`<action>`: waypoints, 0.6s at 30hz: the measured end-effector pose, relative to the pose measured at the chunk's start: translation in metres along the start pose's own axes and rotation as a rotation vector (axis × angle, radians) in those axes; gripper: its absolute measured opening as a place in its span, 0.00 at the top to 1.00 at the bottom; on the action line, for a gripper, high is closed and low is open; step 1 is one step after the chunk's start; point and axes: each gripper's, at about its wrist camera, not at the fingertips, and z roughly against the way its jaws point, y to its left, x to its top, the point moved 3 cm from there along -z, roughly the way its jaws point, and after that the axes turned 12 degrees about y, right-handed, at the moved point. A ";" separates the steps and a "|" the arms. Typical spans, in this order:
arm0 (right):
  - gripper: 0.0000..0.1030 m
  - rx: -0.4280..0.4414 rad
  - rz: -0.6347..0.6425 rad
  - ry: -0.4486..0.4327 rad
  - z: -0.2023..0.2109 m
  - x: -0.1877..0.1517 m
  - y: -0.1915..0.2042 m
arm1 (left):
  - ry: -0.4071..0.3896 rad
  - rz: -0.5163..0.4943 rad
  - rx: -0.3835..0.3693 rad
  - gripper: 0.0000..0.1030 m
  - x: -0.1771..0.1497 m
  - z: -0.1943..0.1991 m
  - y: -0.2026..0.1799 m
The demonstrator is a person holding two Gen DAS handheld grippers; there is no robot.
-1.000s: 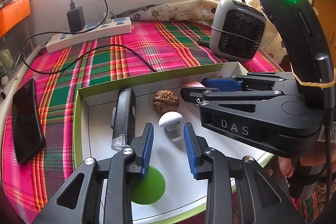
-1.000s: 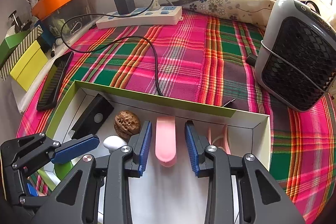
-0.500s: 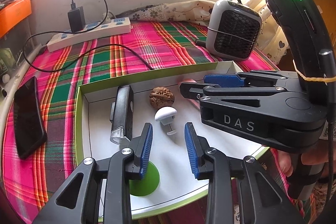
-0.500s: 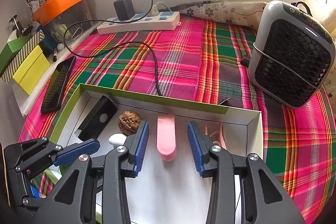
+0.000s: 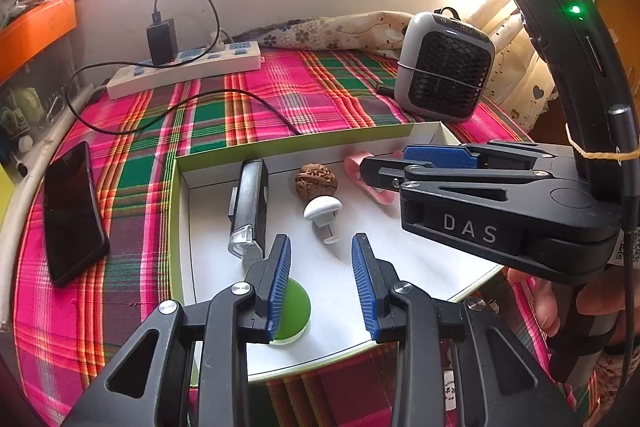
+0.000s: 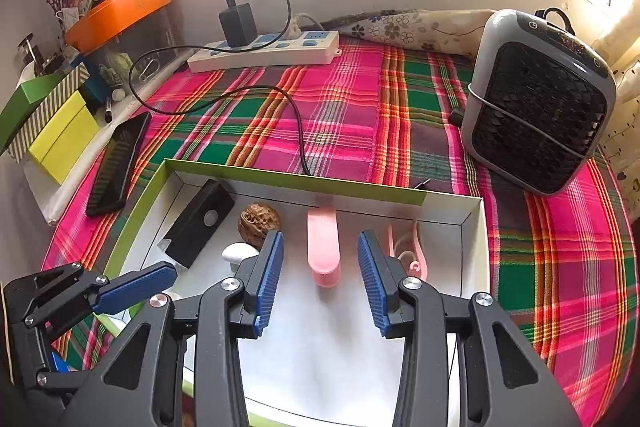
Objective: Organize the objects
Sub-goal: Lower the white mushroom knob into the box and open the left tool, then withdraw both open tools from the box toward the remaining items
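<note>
Tray [image 6: 472, 227]: pink clip [image 6: 323, 247] seemingly beyond right tool [image 6: 320, 281]

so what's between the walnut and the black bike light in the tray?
Nothing: bare white tray floor separates the walnut from the black bike light. Left wrist view shows it best; the white mushroom-shaped knob sits nearer, below that gap.

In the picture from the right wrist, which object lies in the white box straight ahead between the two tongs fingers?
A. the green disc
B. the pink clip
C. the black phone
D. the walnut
B: the pink clip lies on the floor of the white box, framed by the open right tongs, while the walnut sits further to the left.
</note>
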 end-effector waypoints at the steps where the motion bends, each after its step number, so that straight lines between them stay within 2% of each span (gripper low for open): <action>1: 0.61 -0.001 -0.001 -0.003 0.001 0.000 0.001 | -0.001 0.003 0.004 0.71 -0.001 0.001 0.001; 18: 0.61 0.002 0.004 -0.060 0.029 -0.025 0.007 | -0.045 0.028 0.017 0.71 -0.022 0.027 0.006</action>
